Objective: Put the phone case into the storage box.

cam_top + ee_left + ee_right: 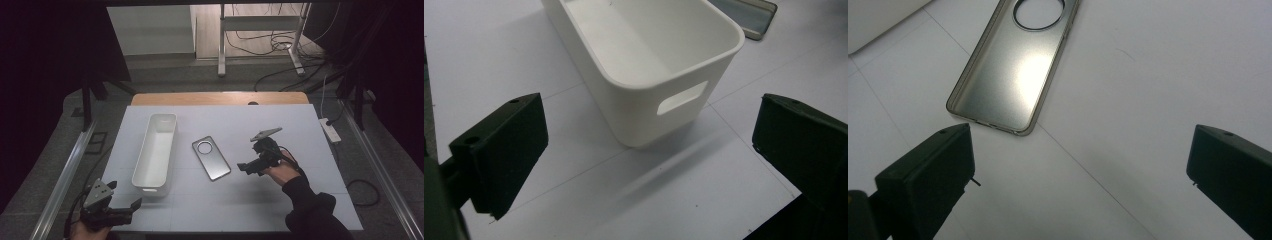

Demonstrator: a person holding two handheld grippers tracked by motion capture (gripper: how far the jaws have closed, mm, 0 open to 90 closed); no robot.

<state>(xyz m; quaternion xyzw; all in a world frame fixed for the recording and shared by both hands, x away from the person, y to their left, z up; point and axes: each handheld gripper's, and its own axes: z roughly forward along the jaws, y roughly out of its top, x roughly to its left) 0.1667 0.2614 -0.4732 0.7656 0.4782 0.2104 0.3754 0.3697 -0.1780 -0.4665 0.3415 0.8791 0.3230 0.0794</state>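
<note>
Left gripper (131, 206): nearest the camera, at the table's near-left corner, held in a person's hand; jaws spread wide and empty, aimed at the bin's near end.

White bin (156, 150): long plastic tub, upright and empty, lying lengthwise on the table (300, 130); in the left gripper view its end wall with a cut-out handle (681, 98) faces the jaws, close but not touched.

Phone case (211, 157): grey, translucent, with a round camera cut-out, lying flat and open side up just right of the bin and apart from it; in the right gripper view its near short edge (993, 125) sits just ahead of the jaws.

Right gripper (243, 167): right of the case, near it, held in a sleeved hand; jaws parted wide, holding nothing.

Step in hand: judged an approach on the case, likely for the bin.

Risk: the case lies flat and thin, so jaws closing from above may slide off its rim and skate it across the smooth table; a pinch on one flexible wall could bend it and let it spring free.

Risk at the bin: a nudge from the left gripper could shove the light tub askew.
</note>
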